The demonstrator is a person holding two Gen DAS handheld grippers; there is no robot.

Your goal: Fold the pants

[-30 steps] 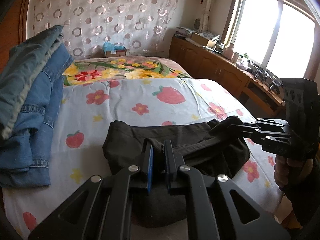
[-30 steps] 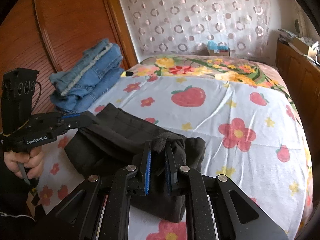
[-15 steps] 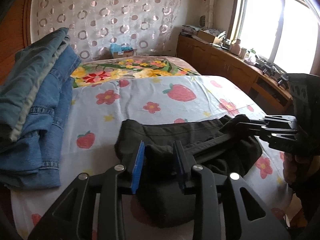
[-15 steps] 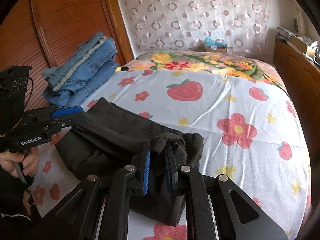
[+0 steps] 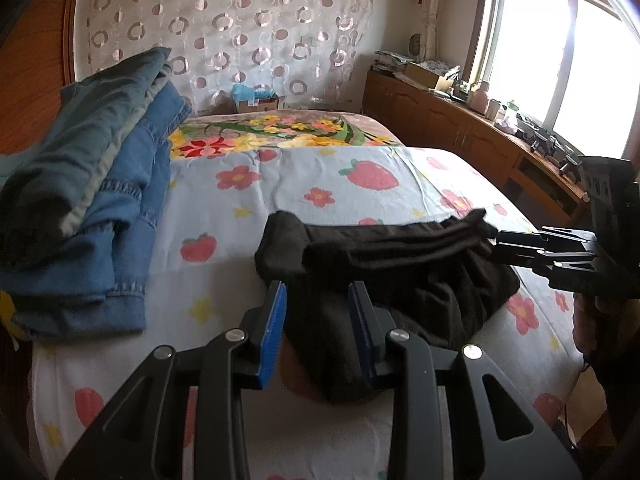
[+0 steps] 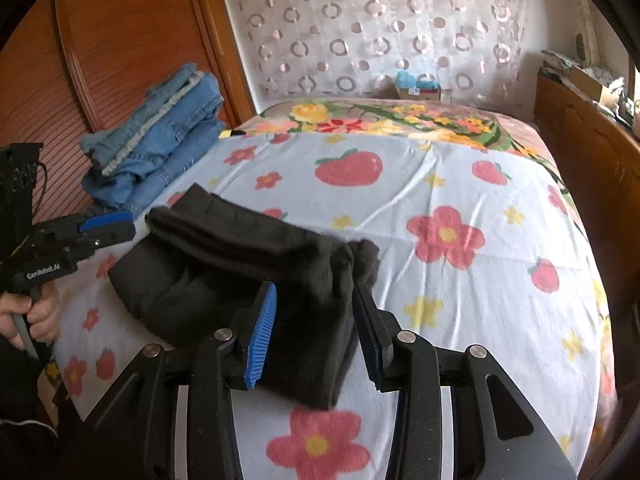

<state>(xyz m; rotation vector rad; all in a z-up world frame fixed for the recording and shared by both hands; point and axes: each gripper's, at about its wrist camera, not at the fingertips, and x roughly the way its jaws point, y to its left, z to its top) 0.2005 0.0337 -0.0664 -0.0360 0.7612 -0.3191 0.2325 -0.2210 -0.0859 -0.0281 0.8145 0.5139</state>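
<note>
Bedroom, with a bed [image 6: 460, 184] under a sheet printed with flowers and strawberries, a circle-patterned curtain [image 6: 380, 28] behind its far end and a wooden cabinet [image 5: 448, 128] below a bright window [image 5: 568, 52]. Pants [image 6: 248, 264], black and loosely folded into a thick bundle, lie across the near part of the bed. Left gripper [image 5: 318, 330]: jaws partly open, the blue pads standing clear on either side of one end of the pants, with cloth between them but not pinched. Right gripper [image 6: 316, 332]: jaws opening, the other end of the pants lying between the pads; the cloth looks loose there, and the pads do not press it. In the left view the right gripper reaches in from the right edge with its tips at the far corner of the pants; in the right view the left gripper sits at the left edge, held by a hand [image 6: 28, 312], its tips just beside the bundle. Jeans [image 5: 92, 200], folded in a pile, rest on the bed beside a wooden panel [image 6: 120, 40], near the pants but apart from them. A small box [image 6: 418, 86] stands by the curtain.
</note>
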